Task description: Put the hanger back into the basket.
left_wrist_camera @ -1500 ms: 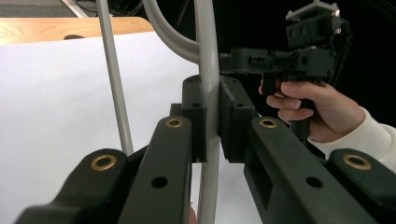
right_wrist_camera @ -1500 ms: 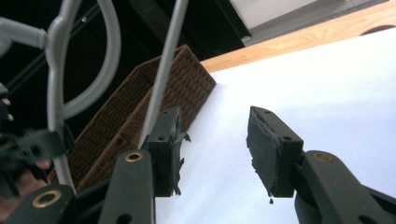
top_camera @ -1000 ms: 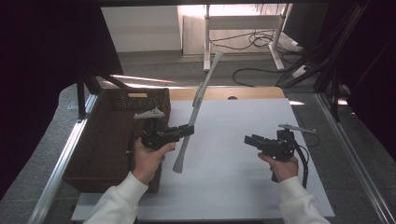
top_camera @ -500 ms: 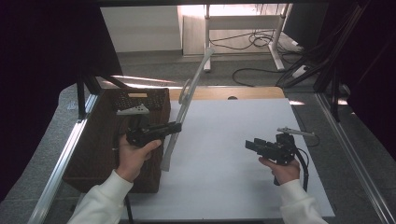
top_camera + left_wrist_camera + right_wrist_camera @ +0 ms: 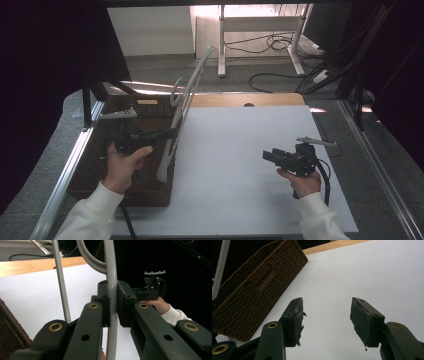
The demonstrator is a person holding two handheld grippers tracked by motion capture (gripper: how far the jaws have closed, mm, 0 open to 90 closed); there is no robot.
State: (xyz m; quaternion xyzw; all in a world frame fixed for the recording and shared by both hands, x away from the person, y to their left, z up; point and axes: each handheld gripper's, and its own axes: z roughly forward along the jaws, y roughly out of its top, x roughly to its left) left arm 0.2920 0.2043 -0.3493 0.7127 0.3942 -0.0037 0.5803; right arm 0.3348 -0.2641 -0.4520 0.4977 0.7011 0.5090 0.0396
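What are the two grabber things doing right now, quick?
Left gripper: jaws closed on the grey hanger, lifted by the basket.
Right gripper: jaws open, holding nothing, above the white table.

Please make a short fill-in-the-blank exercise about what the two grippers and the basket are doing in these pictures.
1. The left gripper is shut on a grey ____.
2. The right gripper has its jaws ____.
3. The woven basket stands at the ____ side of the white table, as the person sees it.

Missing words: hanger; open; left
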